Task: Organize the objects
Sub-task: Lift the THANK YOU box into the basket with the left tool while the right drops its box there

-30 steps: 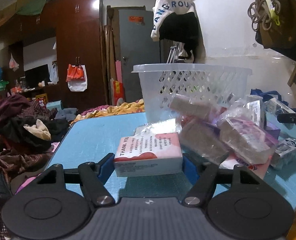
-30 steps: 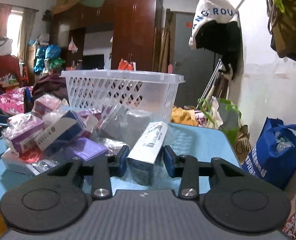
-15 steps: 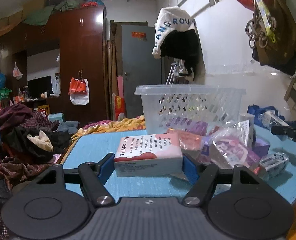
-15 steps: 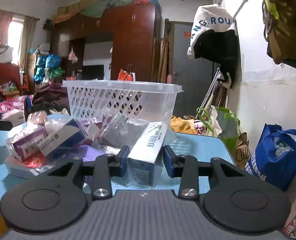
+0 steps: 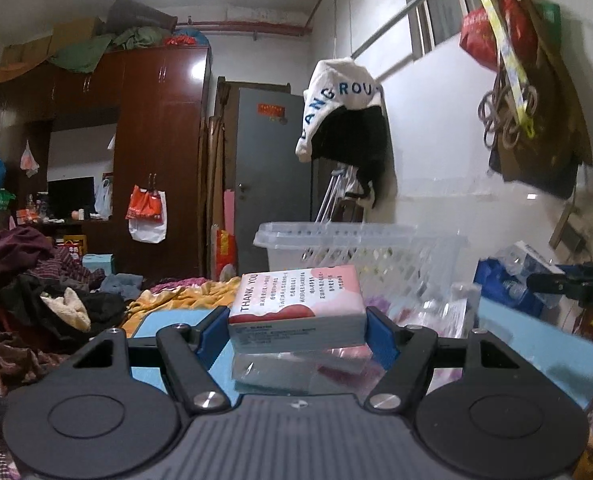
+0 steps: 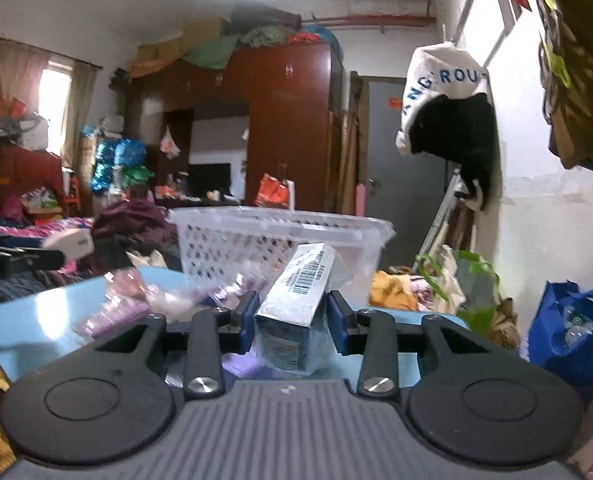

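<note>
Pink box [image 5: 296,300] is clamped flat between the blue pads of the left gripper [image 5: 297,330], lifted off the blue table [image 5: 544,340], with the white basket [image 5: 360,256] just behind it. Print on its top is small; only "THANK YOU" reads. The clear wrap hanging under it is blurred. The packets [image 5: 440,312] on the table right of it are smeared by motion, so I cannot tell them apart. At the far right edge the other tool shows only as a dark tip. In the right wrist view, the right gripper [image 6: 292,320] is closed on a silver carton [image 6: 296,300], tilted, barcode side up, plastic wrap around its near end. It is clear of the table [image 6: 56,312] and in front of the basket [image 6: 280,240]. The purple packets [image 6: 136,304] left of it are blurred. The left tool is cut off at the left edge, its box a pale smear. Room: brown wardrobe [image 6: 288,128], grey door [image 6: 408,160], white and black jacket [image 6: 452,120] on the wall, clothes heaped on the left, blue bag [image 6: 572,336] on the floor at right.
</note>
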Demonstrator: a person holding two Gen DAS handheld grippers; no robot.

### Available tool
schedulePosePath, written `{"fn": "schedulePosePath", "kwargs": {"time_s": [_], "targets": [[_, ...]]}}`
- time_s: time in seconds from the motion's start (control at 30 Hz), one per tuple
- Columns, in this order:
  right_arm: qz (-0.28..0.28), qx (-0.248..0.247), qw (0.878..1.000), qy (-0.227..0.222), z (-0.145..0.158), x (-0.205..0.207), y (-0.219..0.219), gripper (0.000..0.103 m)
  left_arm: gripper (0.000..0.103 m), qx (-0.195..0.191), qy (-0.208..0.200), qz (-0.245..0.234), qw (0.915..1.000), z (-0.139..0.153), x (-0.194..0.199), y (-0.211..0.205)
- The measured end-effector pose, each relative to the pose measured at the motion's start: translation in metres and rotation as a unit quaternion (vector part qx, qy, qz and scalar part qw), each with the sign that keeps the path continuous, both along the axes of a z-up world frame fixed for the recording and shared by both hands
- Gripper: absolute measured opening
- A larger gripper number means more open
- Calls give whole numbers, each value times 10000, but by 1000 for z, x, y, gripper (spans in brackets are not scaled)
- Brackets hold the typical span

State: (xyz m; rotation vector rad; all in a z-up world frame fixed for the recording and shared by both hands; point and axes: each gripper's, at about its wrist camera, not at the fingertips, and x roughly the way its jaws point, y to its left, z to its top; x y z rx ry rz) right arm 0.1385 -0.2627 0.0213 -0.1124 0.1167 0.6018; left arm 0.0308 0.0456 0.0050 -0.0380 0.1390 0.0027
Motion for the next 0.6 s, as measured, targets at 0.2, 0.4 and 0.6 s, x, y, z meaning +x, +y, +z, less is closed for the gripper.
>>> {"fn": "schedulePosePath", "kwargs": {"time_s": [0.2,0.4,0.6], "targets": [[416,359,9984,131,32,17,5,40,75,-256,-130,-146,9995,27,15,9],[501,374,9975,323,60,59,25,40,75,-259,-15,-330,9991,65,59,6],[287,192,9988,335,78,110,58,40,75,-412,542,-602,9959,91,135,5]]}}
